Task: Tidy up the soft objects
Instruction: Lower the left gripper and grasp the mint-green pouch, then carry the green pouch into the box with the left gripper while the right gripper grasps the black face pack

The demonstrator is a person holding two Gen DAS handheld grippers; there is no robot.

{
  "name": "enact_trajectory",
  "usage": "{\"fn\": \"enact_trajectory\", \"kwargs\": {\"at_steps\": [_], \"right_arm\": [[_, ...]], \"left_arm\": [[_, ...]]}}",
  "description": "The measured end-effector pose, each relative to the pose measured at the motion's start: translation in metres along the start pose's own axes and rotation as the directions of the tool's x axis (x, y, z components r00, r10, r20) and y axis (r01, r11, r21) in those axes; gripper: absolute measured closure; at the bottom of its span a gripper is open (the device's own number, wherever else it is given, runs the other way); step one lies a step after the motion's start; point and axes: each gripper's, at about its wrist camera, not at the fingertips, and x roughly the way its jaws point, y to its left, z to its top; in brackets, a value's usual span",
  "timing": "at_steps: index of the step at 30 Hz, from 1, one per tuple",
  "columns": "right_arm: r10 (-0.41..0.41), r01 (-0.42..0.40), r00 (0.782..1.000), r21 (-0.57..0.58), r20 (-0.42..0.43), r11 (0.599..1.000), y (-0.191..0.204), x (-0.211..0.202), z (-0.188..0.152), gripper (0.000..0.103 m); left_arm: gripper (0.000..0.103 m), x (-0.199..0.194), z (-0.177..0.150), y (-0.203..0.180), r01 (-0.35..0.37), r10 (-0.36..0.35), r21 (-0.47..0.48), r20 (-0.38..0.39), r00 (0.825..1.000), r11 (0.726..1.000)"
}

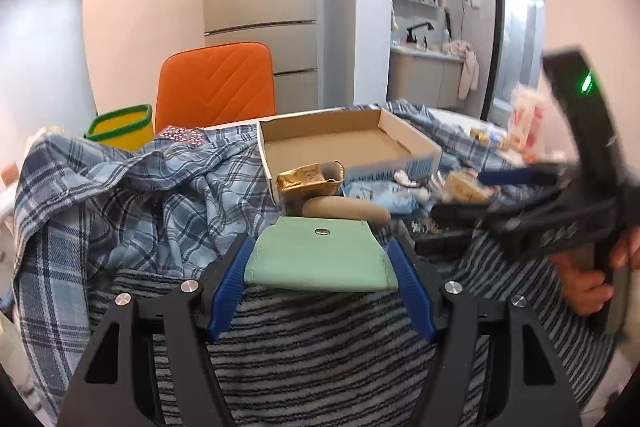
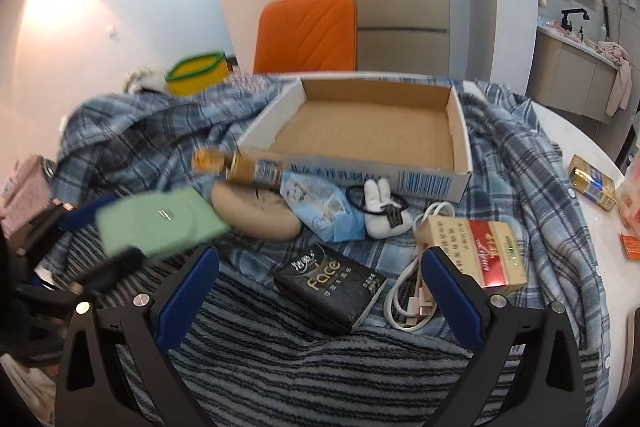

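Bedding-like cloth covers most of the surface: a blue plaid cloth (image 2: 132,131) is spread wide, with a grey striped towel (image 2: 280,359) lying over it at six o'clock in both views. An open cardboard box (image 2: 372,131), empty as far as can be seen, sits at twelve o'clock on the plaid.

The step in hand is judged to be the carrying of a picked-up item toward the box. A pale green pouch (image 1: 320,255) with a snap button is held between the blue pads of the left tongs (image 1: 320,269), which are closed part-way onto its two sides; in the right wrist view the same pouch is seen blurred at nine o'clock, raised off the cloth. The right tongs (image 2: 320,291) stand wide apart and hold nothing, poised over a black tissue pack (image 2: 330,287) on the towel.

Smaller items lie just in front of the box: a tan oval pad (image 2: 256,213), a light blue packet (image 2: 324,211), a gold can (image 2: 236,165), a white cable (image 2: 408,299) and a small white rabbit toy (image 2: 384,213).

Next, the pouch needs to be brought over the near wall of the box and released inside. For the right tongs, a lowering around the tissue pack and a gentle closing would be called for, since the pack is likely to crush.
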Motion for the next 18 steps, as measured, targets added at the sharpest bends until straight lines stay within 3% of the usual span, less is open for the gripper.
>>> {"fn": "enact_trajectory", "kwargs": {"at_steps": [3,8,15,18], "right_arm": [[-0.002,0.002,0.997,0.001,-0.077,1.0,-0.001,0.019,0.002,0.004],[0.008,-0.007,0.984,0.007,-0.176,1.0,-0.002,0.043,-0.001,0.009],[-0.012,0.011,0.978,-0.007,-0.209,1.0,0.003,0.053,-0.003,0.012],[-0.019,0.016,0.976,-0.013,-0.218,1.0,0.004,0.057,-0.005,0.023]], "left_arm": [[0.035,-0.006,0.004,0.01,0.023,-0.022,-0.038,0.032,0.999,0.999],[0.035,-0.023,0.002,0.009,-0.016,0.02,-0.031,0.137,0.99,0.999],[0.035,-0.033,0.002,0.007,-0.035,0.039,-0.023,0.224,0.974,0.999],[0.035,-0.033,0.002,0.005,-0.042,0.045,-0.014,0.228,0.973,0.999]]}}
